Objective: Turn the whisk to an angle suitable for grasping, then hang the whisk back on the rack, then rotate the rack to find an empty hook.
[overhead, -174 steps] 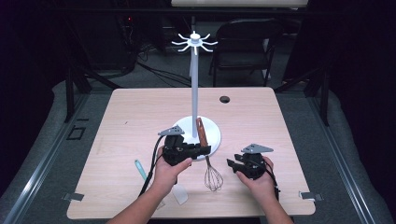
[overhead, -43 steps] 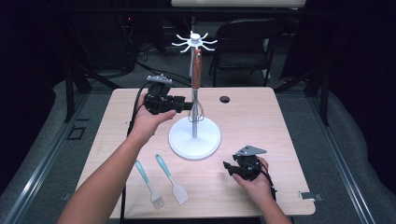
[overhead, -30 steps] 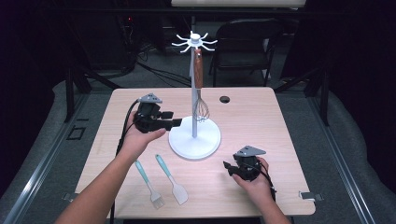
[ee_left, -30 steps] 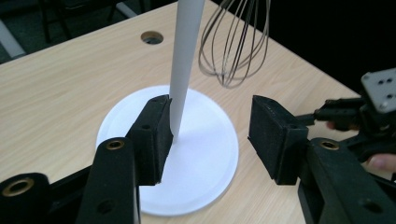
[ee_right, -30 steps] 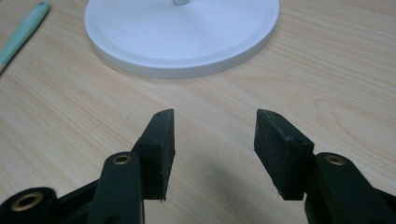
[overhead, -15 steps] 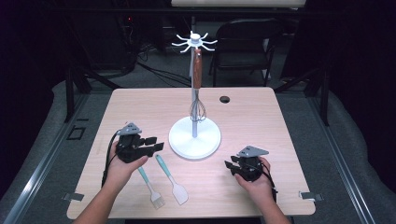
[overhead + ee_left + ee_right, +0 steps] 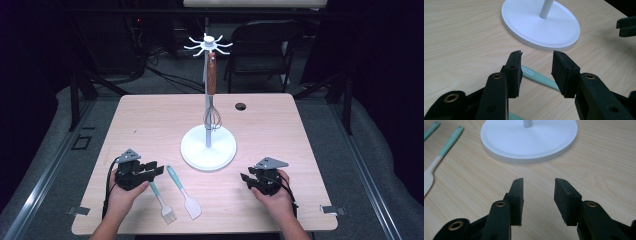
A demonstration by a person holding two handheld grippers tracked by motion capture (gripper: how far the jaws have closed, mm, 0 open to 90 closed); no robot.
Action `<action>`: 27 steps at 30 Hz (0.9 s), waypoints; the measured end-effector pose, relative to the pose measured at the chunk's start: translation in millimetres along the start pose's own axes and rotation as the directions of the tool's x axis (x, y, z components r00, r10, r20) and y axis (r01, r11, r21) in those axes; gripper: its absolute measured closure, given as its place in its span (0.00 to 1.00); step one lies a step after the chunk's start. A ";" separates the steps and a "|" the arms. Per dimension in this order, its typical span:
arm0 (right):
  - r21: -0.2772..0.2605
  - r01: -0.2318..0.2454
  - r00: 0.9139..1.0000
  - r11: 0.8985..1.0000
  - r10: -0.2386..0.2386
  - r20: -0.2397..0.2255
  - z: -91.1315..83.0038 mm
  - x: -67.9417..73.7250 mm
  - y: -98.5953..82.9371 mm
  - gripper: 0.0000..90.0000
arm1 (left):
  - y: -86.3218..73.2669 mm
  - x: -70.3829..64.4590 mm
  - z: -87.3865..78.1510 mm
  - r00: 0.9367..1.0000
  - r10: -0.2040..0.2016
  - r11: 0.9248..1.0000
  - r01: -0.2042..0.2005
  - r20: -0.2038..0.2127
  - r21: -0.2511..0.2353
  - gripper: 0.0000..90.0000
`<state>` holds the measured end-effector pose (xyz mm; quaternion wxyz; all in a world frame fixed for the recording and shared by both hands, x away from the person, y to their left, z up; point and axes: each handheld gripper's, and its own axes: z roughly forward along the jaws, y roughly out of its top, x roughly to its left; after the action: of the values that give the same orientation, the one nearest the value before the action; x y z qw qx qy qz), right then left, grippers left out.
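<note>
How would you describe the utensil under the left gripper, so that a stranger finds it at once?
Start at the white stand in the middle of the table. Two teal-handled utensils lie in front of it, toward the person. The one meant is the basting brush, the left of the pair, beside the left gripper: it ends in bristles, whereas the spatula ends in a flat blade.

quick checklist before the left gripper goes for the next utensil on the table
1. Left gripper jaws open and holding nothing: ok.
2. Teal handle lies just past the jaws in the left gripper view: ok.
3. Brush and spatula lie apart: ok.
4. Whisk hangs on the stand: ok.
5. Free hook on the stand top: cannot tell.
6. Right gripper open, away from the utensils: ok.
</note>
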<state>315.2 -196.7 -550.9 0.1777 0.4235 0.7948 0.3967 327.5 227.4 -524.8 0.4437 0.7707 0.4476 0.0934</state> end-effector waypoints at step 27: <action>-0.069 0.011 1.000 0.998 -0.012 -0.011 -10.0 -1.2 4.3 1.00 | -7.8 1.9 2.6 1.000 -0.015 1.000 0.015 -0.019 -0.016 0.66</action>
<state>312.0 -201.0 -541.3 0.1900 0.4102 0.7841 0.4252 325.3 228.9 -532.7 0.4460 0.7630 0.4568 0.1011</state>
